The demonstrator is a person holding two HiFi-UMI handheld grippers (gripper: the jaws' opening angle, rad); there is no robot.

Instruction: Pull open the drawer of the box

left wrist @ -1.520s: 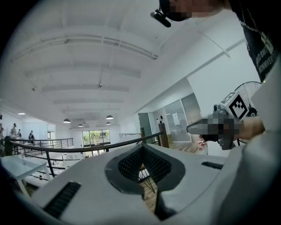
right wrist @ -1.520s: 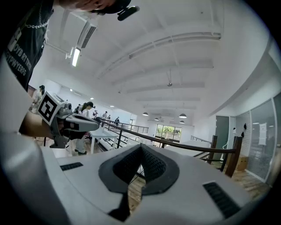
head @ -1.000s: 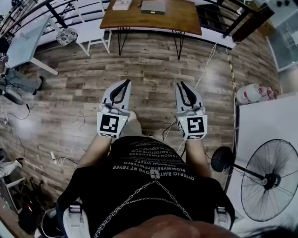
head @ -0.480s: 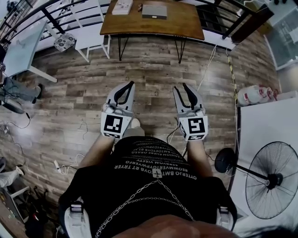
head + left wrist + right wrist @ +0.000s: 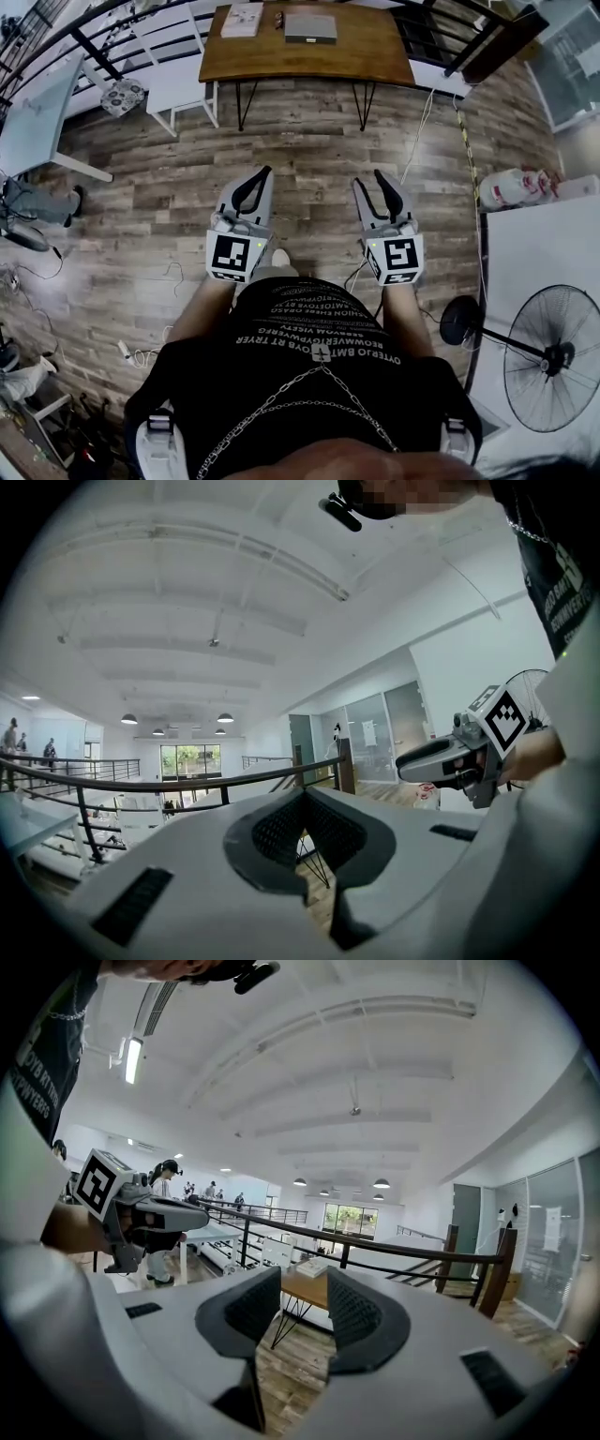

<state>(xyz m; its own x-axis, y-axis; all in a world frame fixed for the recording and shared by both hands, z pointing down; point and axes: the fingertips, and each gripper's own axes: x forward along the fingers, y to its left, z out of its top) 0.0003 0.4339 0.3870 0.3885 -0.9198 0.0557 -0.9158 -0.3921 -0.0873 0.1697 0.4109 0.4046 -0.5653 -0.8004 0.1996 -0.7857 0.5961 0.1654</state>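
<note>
Left tool (image 5: 265,172) shut, right tool (image 5: 367,178) just opened, empty; box (image 5: 310,26) well ahead.

The floor (image 5: 309,159) is weathered grey-brown wood planking, matt and rough-looking. The table (image 5: 366,56) has a smooth brown wooden top on thin black metal legs and bears a matt grey box (image 5: 310,26). The shirt (image 5: 309,375) is black cloth, and the fan (image 5: 553,361) has a black wire grille.
</note>
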